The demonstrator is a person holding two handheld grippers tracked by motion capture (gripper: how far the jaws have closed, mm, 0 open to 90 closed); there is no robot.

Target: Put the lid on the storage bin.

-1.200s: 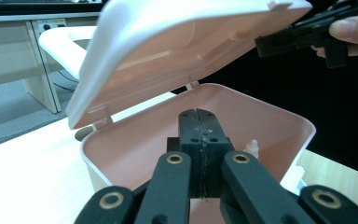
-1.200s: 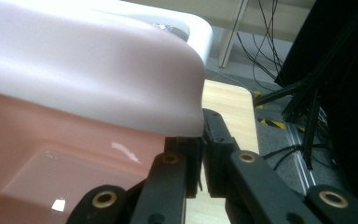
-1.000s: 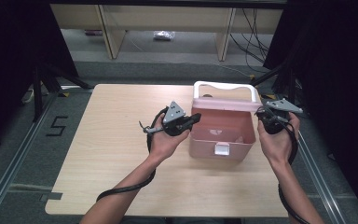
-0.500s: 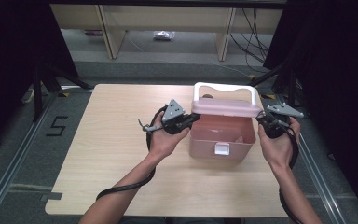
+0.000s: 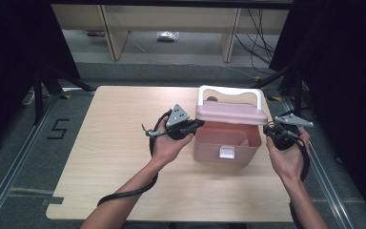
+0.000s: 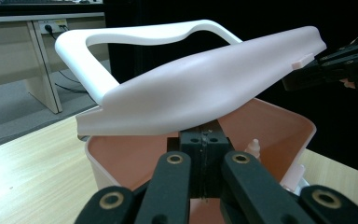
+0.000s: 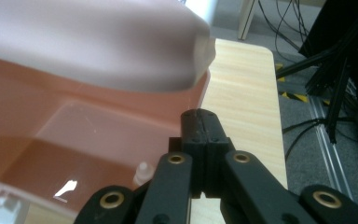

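**Two hand-held grippers at the sides of a pink lidded box**

A pale wooden table [image 5: 124, 157] carries a pink plastic box [image 5: 226, 143], which sits right of the table's centre. Its lid [image 5: 231, 113] is raised off the box's front edge and tilted, leaving a gap at the front through which the reddish inside shows. A white handle [image 5: 228, 93] arches up behind the lid, and a small white latch [image 5: 226, 152] sits on the box's front wall.

The person's forearms come in from the near edge. The left gripper [image 5: 193, 125] lies against the left side of the box, just under the lid's edge. In the left gripper view, its two black jaws are pressed flat together, their tips at the box's rim beneath the lid [image 6: 200, 93]; whether they pinch the rim cannot be told.

The right gripper [image 5: 269, 130] is held at the box's right side. In the right gripper view, its jaws have just been closing and now meet flat, with nothing visible between them; their tips sit at the box's rim [image 7: 200, 95], below the blurred lid.

Beyond the table, desk legs and cables stand on a grey floor.
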